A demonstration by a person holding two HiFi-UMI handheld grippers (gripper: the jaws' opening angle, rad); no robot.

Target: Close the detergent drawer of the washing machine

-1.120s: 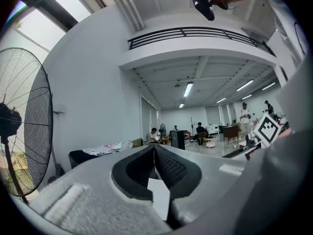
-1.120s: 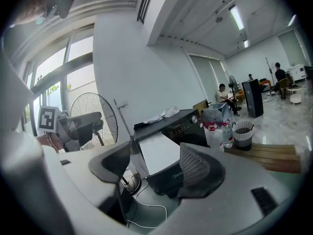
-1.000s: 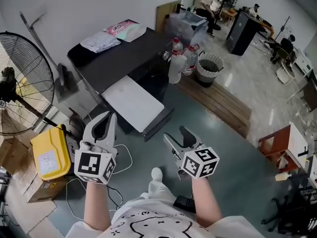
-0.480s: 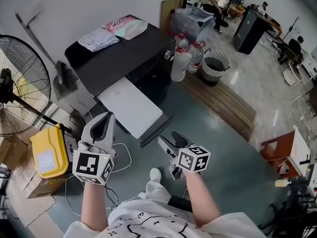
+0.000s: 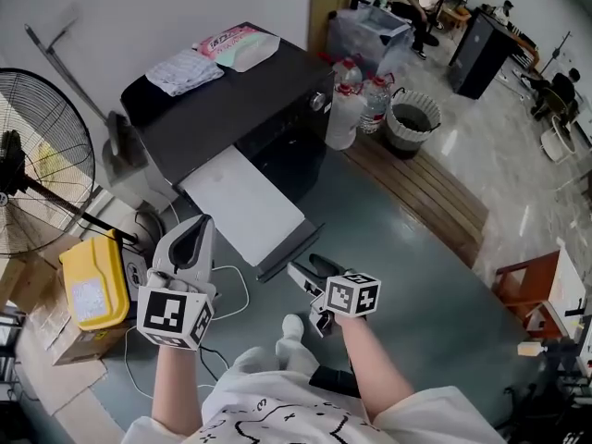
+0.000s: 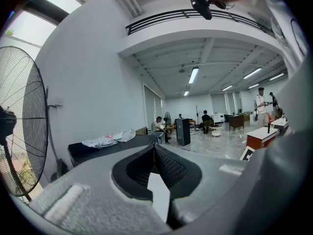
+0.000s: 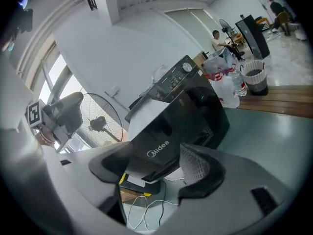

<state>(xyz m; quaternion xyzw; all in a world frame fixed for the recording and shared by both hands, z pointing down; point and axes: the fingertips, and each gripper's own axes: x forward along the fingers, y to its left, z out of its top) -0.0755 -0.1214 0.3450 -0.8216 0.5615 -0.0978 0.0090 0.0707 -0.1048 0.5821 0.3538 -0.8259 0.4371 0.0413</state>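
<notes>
Two grippers, both empty: left gripper (image 5: 195, 226) jaws together, right gripper (image 5: 308, 268) jaws apart. Detergent drawer (image 5: 245, 202), seemingly the white slab projecting from washing machine (image 5: 231, 100), lies ahead of right gripper, untouched; push its front squarely inward.

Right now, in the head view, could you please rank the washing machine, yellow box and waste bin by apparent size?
1. washing machine
2. yellow box
3. waste bin, though farther away

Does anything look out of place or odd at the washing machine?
Yes: the drawer stands pulled far out of the washing machine. A cloth and a bag lie on the machine's top. Nothing looks spilled or damaged.
</notes>
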